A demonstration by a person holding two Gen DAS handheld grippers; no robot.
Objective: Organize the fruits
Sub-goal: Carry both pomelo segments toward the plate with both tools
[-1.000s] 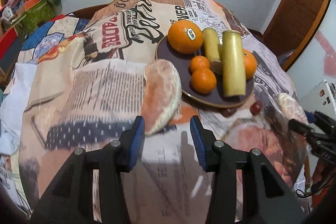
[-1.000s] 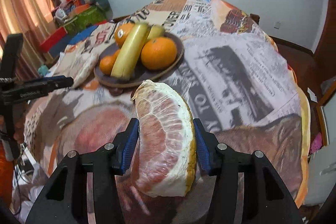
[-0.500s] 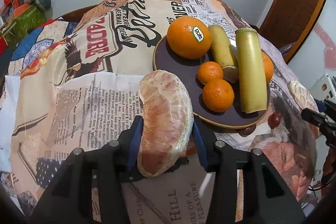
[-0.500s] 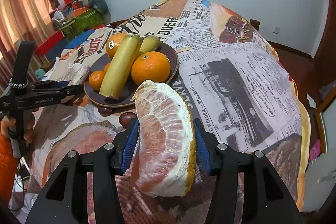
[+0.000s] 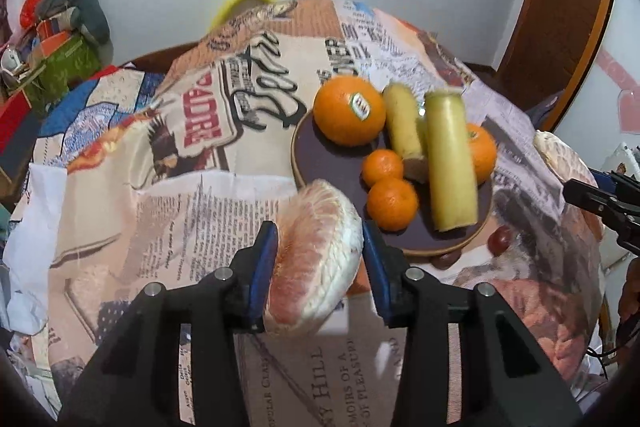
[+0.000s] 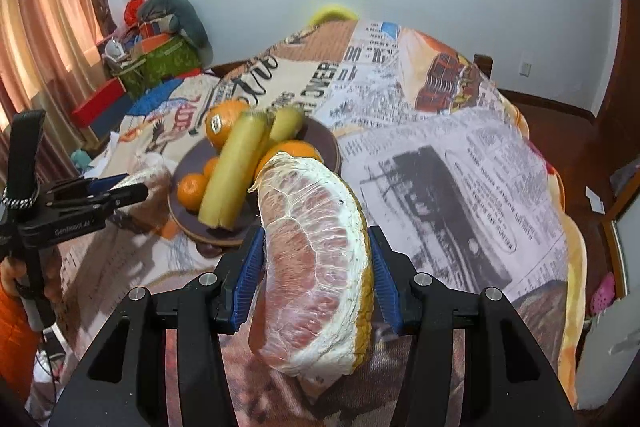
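White-walled room; table under a newspaper-print cloth (image 5: 224, 211). Round dark plate with a wooden rim (image 5: 316, 163) holds oranges and pale yellow stalks.

Left gripper (image 5: 320, 259): jaws have just been closing, now pinching a peeled pink pomelo wedge (image 5: 314, 259). The plate lies ahead and right of it, rim just beyond the wedge's tip.

Right gripper (image 6: 316, 275) pinches a larger pomelo wedge with yellow rind (image 6: 316, 267), long axis pointing at the plate, ahead-left. Left looks nearer.

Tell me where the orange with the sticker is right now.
In the left wrist view the stickered orange sits at the far left of the dark plate, beside a yellow banana piece and behind two small mandarins.
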